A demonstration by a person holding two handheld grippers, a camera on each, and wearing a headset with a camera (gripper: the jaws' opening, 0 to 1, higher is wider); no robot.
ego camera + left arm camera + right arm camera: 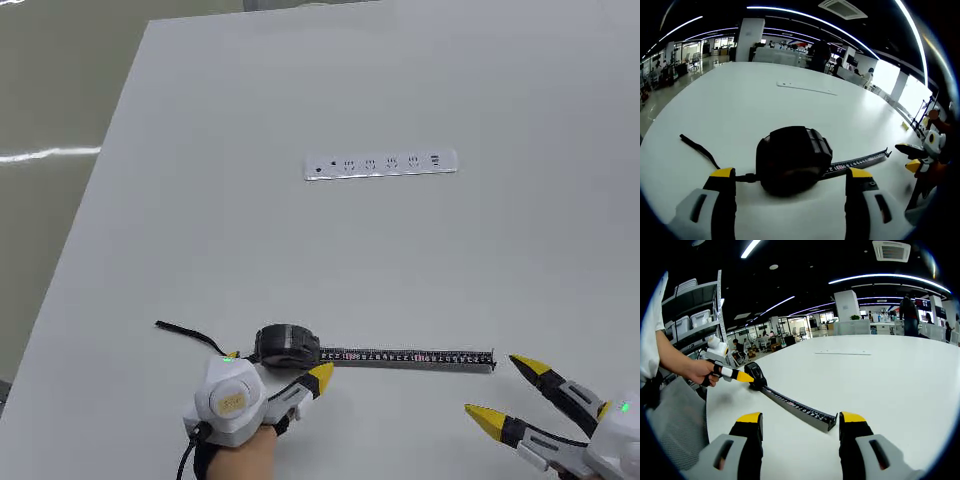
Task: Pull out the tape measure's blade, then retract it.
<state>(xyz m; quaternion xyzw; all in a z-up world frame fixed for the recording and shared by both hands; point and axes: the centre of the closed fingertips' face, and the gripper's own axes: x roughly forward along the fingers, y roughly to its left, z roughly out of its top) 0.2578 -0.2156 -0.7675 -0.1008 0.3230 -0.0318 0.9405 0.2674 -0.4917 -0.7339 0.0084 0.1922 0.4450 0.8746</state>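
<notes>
A black tape measure case (287, 345) lies on the white table near its front edge, its blade (410, 357) pulled out flat to the right. My left gripper (277, 365) is open, its yellow-tipped fingers on either side of the case (792, 157) with gaps showing. A black strap (185, 333) trails left from the case. My right gripper (499, 387) stands open just right of the blade's end hook (492, 360). In the right gripper view the hook (830, 422) lies ahead, between the fingers and clear of them.
A white power strip (380, 164) lies flat further back on the table. The table's left edge (95, 190) runs diagonally, with floor beyond it. Shelving (695, 310) and people stand in the office behind.
</notes>
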